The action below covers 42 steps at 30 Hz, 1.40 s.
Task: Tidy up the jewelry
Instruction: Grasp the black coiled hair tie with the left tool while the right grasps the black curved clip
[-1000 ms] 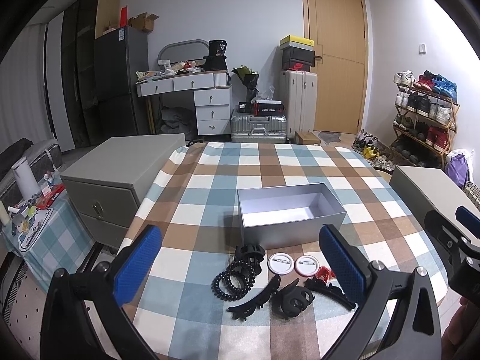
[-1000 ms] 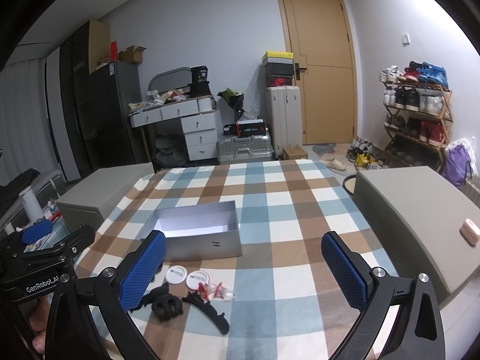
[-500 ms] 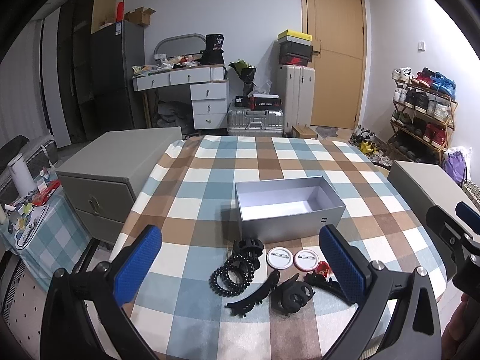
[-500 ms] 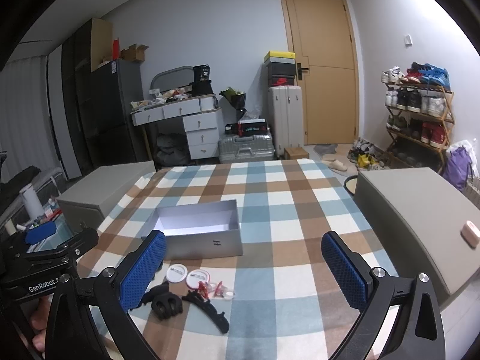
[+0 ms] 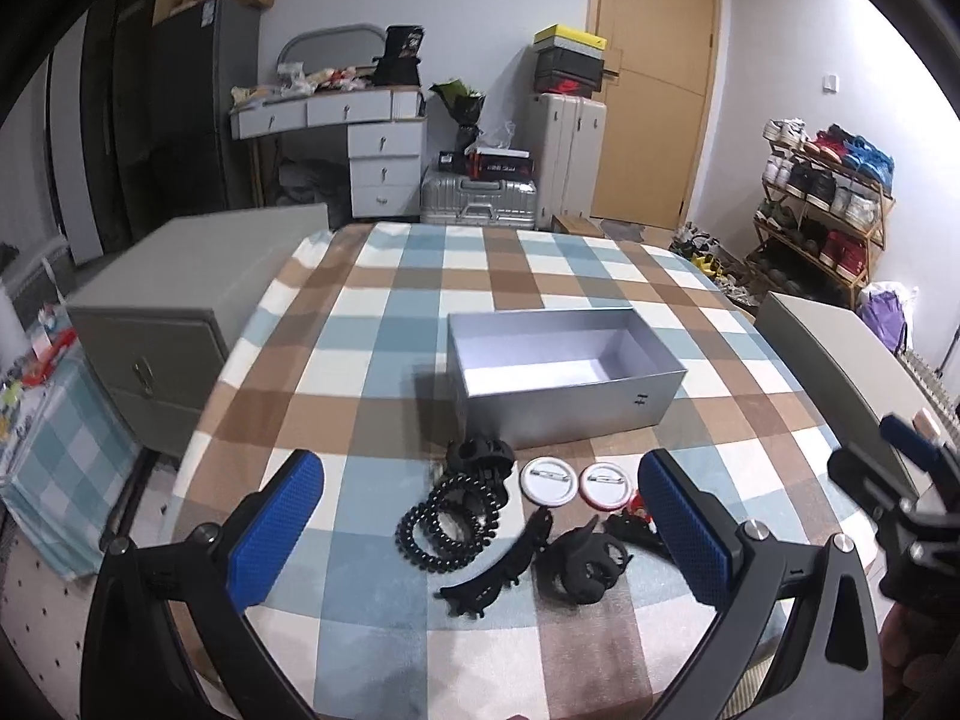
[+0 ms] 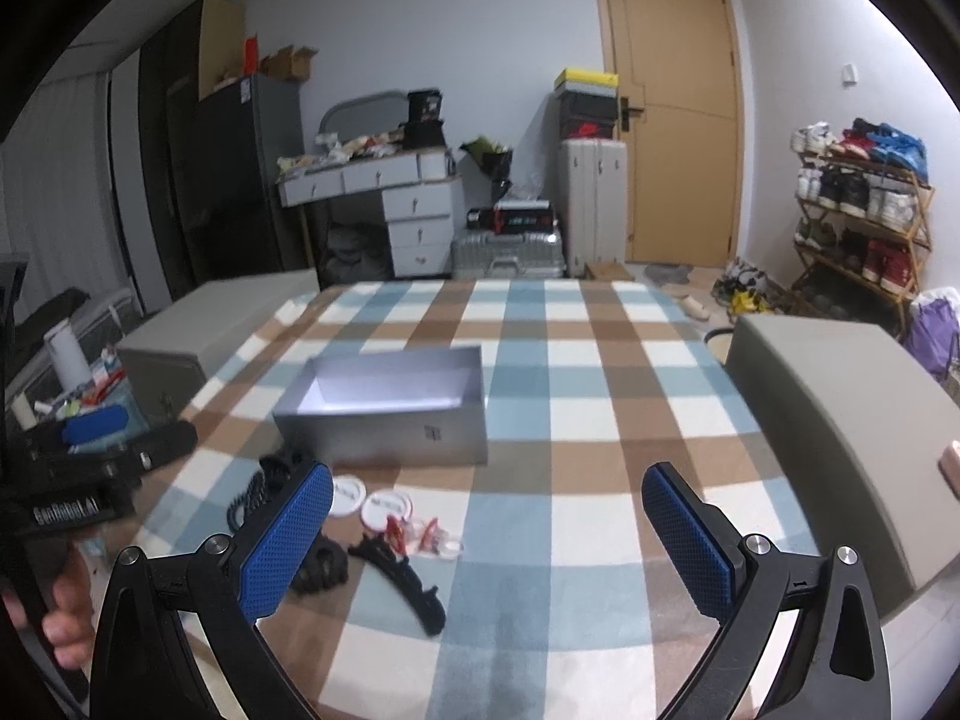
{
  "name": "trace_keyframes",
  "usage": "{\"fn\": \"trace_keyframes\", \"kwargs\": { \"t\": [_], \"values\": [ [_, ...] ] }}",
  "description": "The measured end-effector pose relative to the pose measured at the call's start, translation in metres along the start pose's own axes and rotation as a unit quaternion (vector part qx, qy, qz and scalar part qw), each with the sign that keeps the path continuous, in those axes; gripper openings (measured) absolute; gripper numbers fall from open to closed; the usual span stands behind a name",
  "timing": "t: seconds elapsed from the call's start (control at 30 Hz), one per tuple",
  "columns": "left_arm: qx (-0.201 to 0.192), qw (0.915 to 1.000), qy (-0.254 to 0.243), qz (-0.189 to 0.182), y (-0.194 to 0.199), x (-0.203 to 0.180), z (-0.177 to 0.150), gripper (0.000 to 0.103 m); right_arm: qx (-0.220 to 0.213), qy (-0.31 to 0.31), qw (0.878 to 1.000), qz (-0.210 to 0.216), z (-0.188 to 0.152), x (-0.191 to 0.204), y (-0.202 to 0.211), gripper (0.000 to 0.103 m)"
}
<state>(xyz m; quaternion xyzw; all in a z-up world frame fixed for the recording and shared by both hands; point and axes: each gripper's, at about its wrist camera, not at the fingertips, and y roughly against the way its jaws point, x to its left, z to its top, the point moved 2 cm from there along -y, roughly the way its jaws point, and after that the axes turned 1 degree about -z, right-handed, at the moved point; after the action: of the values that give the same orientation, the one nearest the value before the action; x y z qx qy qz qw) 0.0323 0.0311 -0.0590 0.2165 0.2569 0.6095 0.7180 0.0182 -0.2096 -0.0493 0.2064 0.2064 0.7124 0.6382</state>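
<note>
An open, empty grey box stands on the checked tablecloth. In front of it lie black spiral hair ties, black claw clips, a long black clip, two white round badges and small red-and-clear clips. My left gripper is open and empty, above the hair ties and clips. My right gripper is open and empty, to the right of the pile.
Grey cabinets stand to the left and right of the table. A shoe rack, suitcases, a desk and a door are at the back.
Both grippers have moved forward and down a little toward the table; the box and the pile look larger. Nothing was taken hold of.
</note>
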Motion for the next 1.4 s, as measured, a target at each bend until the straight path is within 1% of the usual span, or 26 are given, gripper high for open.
{"fn": "trace_keyframes", "kwargs": {
  "t": [0.2,0.27,0.37,0.43,0.57,0.63,0.73,0.8,0.83,0.9,0.93,0.97,1.0,1.07,1.1,1.23,1.4],
  "values": [
    [0.012,0.9997,0.022,0.003,-0.007,0.018,-0.007,0.102,0.040,0.026,0.999,0.016,-0.024,0.004,-0.023,0.103],
    [0.025,0.9992,0.030,0.005,-0.013,0.025,-0.010,0.102,0.054,0.032,0.998,0.023,-0.032,0.006,-0.030,0.102],
    [0.042,0.9983,0.041,0.004,-0.021,0.033,-0.015,0.102,0.076,0.041,0.996,0.038,-0.044,0.008,-0.043,0.099],
    [0.052,0.9975,0.047,0.002,-0.026,0.037,-0.018,0.102,0.083,0.046,0.995,0.045,-0.048,0.010,-0.049,0.097],
    [0.069,0.9969,0.037,-0.015,-0.032,0.040,-0.022,0.102,0.097,0.058,0.992,0.062,-0.055,0.015,-0.061,0.093],
    [0.075,0.9964,0.029,-0.026,-0.035,0.040,-0.024,0.102,0.107,0.066,0.990,0.068,-0.059,0.018,-0.066,0.089],
    [0.086,0.9947,0.031,-0.046,-0.038,0.041,-0.025,0.102,0.119,0.079,0.987,0.074,-0.064,0.023,-0.074,0.080],
    [0.092,0.9939,0.034,-0.051,-0.040,0.043,-0.025,0.102,0.125,0.086,0.985,0.079,-0.067,0.025,-0.078,0.072],
    [0.096,0.9931,0.036,-0.057,-0.041,0.044,-0.026,0.102,0.128,0.089,0.985,0.079,-0.068,0.026,-0.080,0.070],
    [0.105,0.9914,0.038,-0.069,-0.044,0.046,-0.026,0.102,0.135,0.095,0.983,0.086,-0.070,0.028,-0.084,0.057],
    [0.110,0.9903,0.040,-0.075,-0.046,0.047,-0.026,0.102,0.138,0.097,0.982,0.087,-0.071,0.029,-0.085,0.054],
    [0.116,0.9893,0.039,-0.080,-0.048,0.047,-0.027,0.102,0.140,0.102,0.981,0.084,-0.072,0.029,-0.086,0.048],
    [0.121,0.9883,0.036,-0.086,-0.048,0.046,-0.027,0.102,0.137,0.110,0.981,0.083,-0.072,0.031,-0.085,0.037],
    [0.135,0.9855,0.023,-0.101,-0.051,0.043,-0.027,0.102,0.138,0.120,0.979,0.091,-0.072,0.034,-0.085,0.025],
    [0.140,0.9842,0.020,-0.107,-0.051,0.042,-0.026,0.102,0.138,0.125,0.978,0.094,-0.072,0.036,-0.084,0.021],
    [0.159,0.9804,0.003,-0.116,-0.055,0.036,-0.023,0.102,0.132,0.142,0.976,0.095,-0.073,0.041,-0.083,0.020],
    [0.177,0.9771,0.007,-0.117,-0.068,0.040,-0.020,0.102,0.121,0.145,0.978,0.092,-0.074,0.041,-0.079,0.020]
  ]
}}
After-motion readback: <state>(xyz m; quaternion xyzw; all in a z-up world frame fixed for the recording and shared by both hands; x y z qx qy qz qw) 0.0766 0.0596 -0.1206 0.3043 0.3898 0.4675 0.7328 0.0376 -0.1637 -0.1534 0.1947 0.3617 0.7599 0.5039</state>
